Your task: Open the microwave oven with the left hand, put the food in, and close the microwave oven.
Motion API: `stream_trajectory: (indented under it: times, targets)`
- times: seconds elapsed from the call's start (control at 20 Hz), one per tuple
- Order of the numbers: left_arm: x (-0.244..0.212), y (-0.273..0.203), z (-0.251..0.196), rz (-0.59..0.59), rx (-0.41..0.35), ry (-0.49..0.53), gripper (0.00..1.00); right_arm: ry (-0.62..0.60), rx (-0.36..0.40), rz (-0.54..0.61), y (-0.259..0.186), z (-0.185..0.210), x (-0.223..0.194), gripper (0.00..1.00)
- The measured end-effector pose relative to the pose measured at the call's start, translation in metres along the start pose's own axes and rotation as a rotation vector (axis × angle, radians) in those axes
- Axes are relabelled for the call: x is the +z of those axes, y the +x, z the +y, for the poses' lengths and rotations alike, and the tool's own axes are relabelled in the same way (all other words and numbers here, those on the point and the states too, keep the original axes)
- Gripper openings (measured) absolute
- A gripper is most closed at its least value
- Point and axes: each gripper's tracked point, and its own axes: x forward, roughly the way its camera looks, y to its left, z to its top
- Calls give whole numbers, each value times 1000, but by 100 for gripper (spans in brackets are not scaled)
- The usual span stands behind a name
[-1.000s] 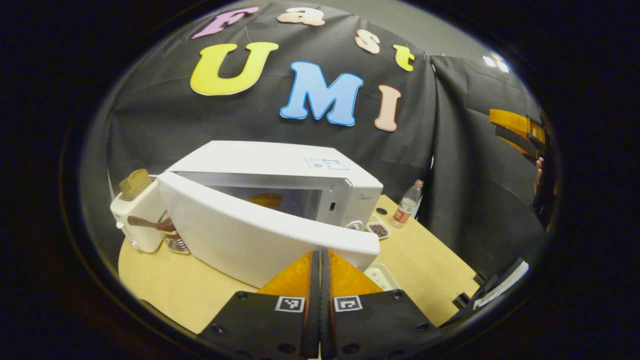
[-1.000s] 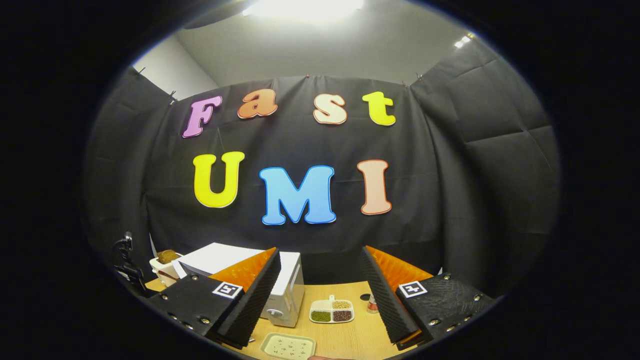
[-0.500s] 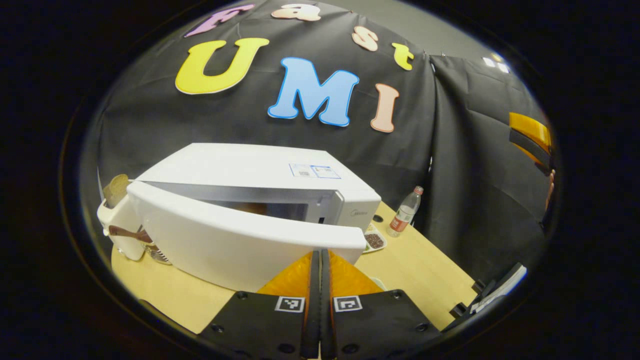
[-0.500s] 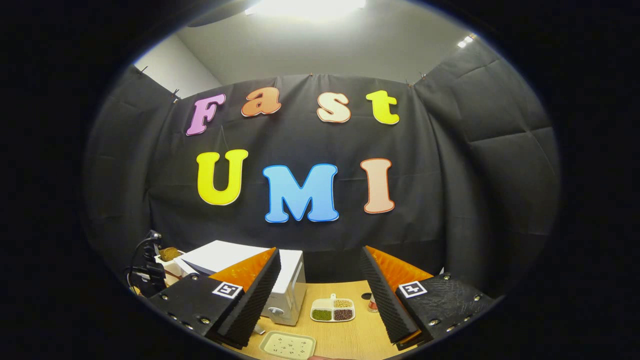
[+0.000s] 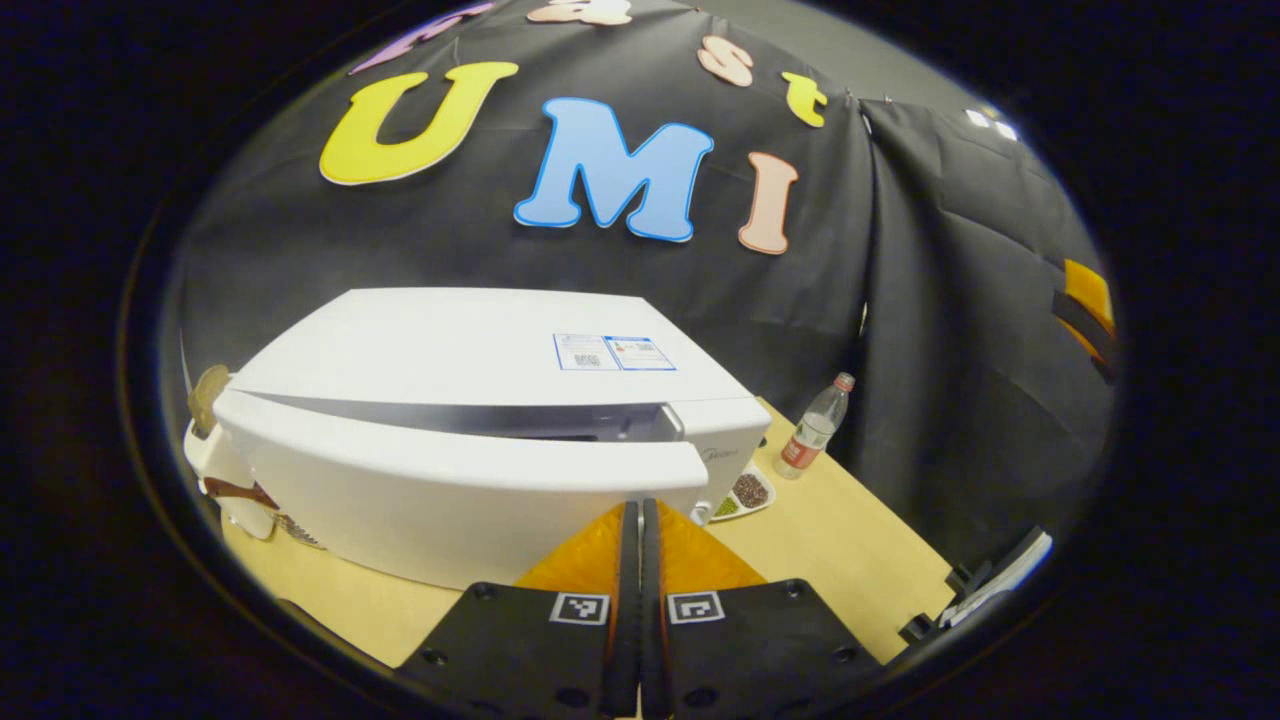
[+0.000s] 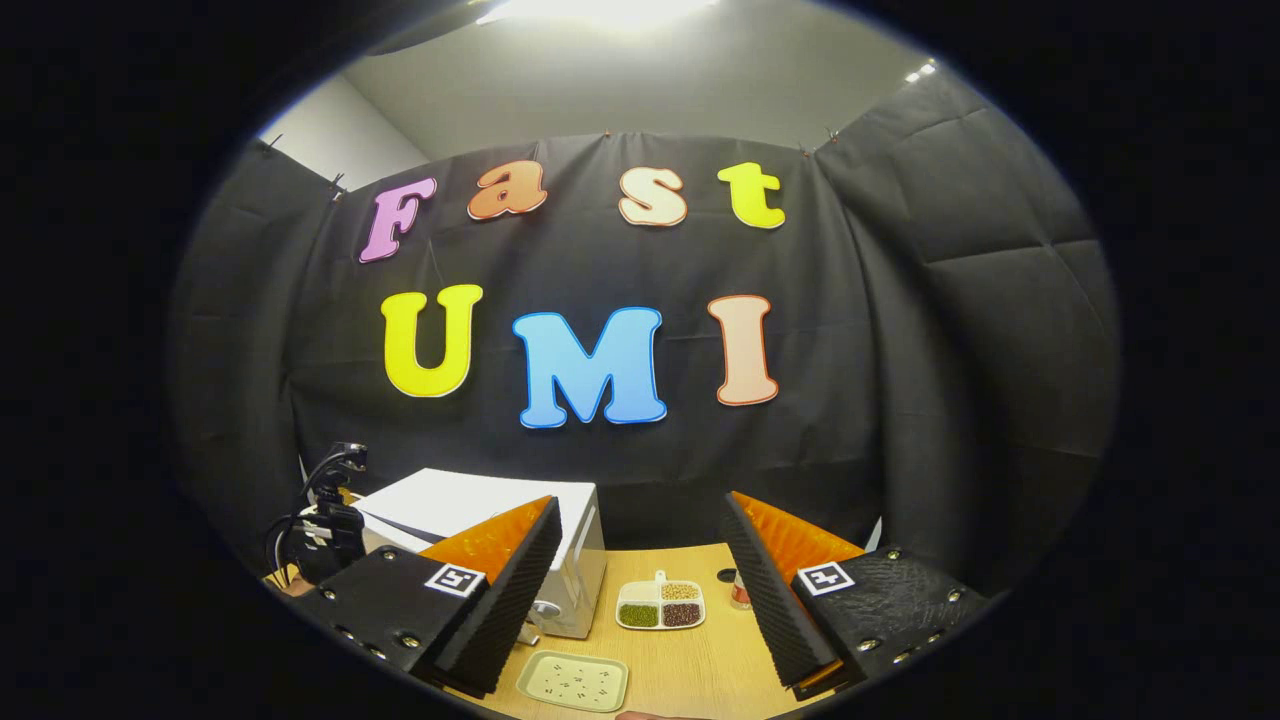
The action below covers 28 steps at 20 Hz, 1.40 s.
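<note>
— Where's the microwave?
— A smooth white box on the pale wooden surface, its rounded door nearly shut. The left tool, fingers together, touches the door's edge.
— And the right tool?
— Fingers apart, above bare wood near a divided dish.

right gripper held wide apart, nothing in it | white microwave sits back left on the bench | divided dish of beans beside it | speckled tray nearer the camera
</note>
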Motion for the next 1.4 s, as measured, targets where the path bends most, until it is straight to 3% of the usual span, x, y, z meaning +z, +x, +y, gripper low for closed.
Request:
stream_trajectory:
  times: [0.3, 0.65, 1.4]
  targets:
    - [6, 14, 4, 23, 26, -18, 5, -20, 14, -4, 7, 3, 2, 98]
    - [9, 20, 7, 39, 41, -124, 7, -42, 53, -2, 18, 8, 0, 98]
    - [9, 22, 8, 41, 26, -76, 7, 2, 79, 31, 29, 9, -15, 98]
